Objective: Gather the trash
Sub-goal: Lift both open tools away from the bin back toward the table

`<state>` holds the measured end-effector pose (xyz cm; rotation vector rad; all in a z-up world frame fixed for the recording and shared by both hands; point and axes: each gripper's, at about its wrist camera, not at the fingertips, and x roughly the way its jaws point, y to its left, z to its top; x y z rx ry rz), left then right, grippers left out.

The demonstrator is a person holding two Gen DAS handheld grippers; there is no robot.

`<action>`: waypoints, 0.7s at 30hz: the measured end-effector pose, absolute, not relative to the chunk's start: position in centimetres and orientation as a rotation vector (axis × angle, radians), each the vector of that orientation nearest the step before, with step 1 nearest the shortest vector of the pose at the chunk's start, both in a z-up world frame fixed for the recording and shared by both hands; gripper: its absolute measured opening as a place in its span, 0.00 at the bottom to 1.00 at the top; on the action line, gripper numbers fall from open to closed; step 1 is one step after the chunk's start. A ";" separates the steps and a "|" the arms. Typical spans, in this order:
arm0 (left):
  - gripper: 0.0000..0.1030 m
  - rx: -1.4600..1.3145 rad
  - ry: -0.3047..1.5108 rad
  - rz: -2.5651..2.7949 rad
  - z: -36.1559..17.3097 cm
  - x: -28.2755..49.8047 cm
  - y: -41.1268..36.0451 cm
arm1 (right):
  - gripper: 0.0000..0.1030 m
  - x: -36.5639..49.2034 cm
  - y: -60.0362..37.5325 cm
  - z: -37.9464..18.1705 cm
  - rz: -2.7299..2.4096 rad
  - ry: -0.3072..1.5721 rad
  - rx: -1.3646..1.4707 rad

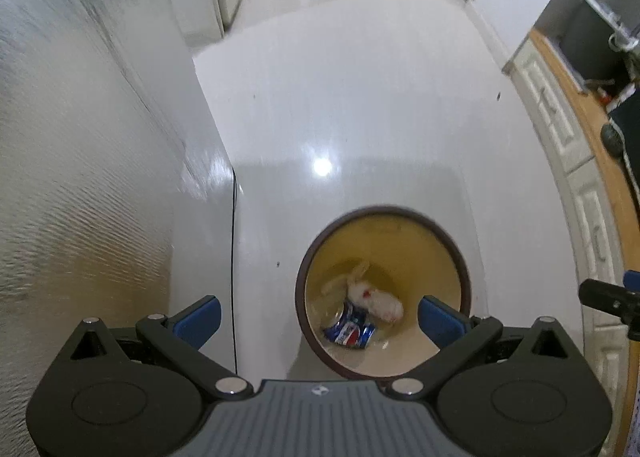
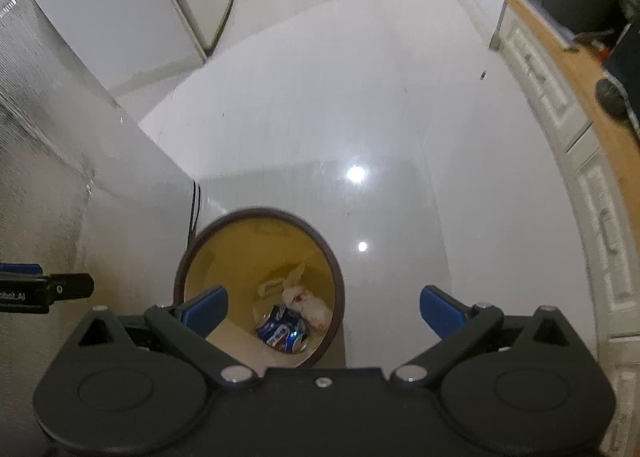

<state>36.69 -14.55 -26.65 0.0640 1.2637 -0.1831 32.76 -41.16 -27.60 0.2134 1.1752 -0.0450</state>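
Note:
A round trash bin point(image 1: 404, 247) with a dark brown rim and yellow inside stands on the white floor, seen from above. At its bottom lie a crushed blue Pepsi can point(image 1: 349, 328) and crumpled white paper point(image 1: 374, 300) with a red spot. My left gripper point(image 1: 320, 317) hovers open over the bin's left side, empty. In the right wrist view the same bin point(image 2: 248, 241) sits low and left, holding the can point(image 2: 283, 331) and paper point(image 2: 308, 305). My right gripper point(image 2: 324, 311) is open and empty, its left finger above the bin.
A textured grey appliance wall point(image 1: 80, 177) rises at the left, with a thin black cable point(image 1: 233, 257) running down beside it. White cabinet fronts point(image 1: 560, 125) under a wooden countertop point(image 1: 576, 97) curve along the right. Glossy white floor point(image 1: 340, 97) stretches ahead toward a doorway.

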 end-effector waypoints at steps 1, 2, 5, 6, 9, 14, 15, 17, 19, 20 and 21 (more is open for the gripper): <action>1.00 0.058 1.250 -0.182 -26.0 36.5 -14.5 | 1.00 32.4 -41.3 -26.6 -0.051 1.159 0.211; 1.00 0.061 1.234 -0.178 -25.4 36.2 -14.5 | 1.00 32.0 -41.4 -25.8 -0.056 1.146 0.211; 1.00 0.079 1.178 -0.177 -23.2 35.4 -14.7 | 1.00 31.0 -41.7 -23.6 -0.075 1.097 0.205; 1.00 0.075 1.158 -0.182 -22.3 35.1 -14.7 | 1.00 30.6 -41.8 -22.8 -0.079 1.079 0.206; 1.00 0.056 1.091 -0.199 -19.5 34.3 -14.7 | 1.00 29.5 -42.2 -20.1 -0.101 1.022 0.216; 1.00 0.018 0.945 -0.237 -13.8 32.5 -14.9 | 1.00 28.0 -42.4 -15.6 -0.101 0.897 0.232; 1.00 0.013 0.915 -0.241 -12.6 32.1 -14.8 | 1.00 27.7 -42.4 -14.8 -0.100 0.875 0.237; 1.00 0.010 0.866 -0.244 -10.7 31.3 -14.7 | 1.00 27.3 -42.3 -13.0 -0.096 0.823 0.243; 1.00 0.009 0.821 -0.237 -8.8 30.5 -14.5 | 1.00 26.9 -41.8 -11.1 -0.085 0.769 0.239; 1.00 0.007 0.798 -0.230 -7.8 30.1 -14.3 | 1.00 26.8 -41.6 -10.2 -0.079 0.747 0.237; 1.00 0.006 0.776 -0.223 -6.8 29.8 -14.1 | 1.00 26.6 -41.3 -9.3 -0.071 0.723 0.237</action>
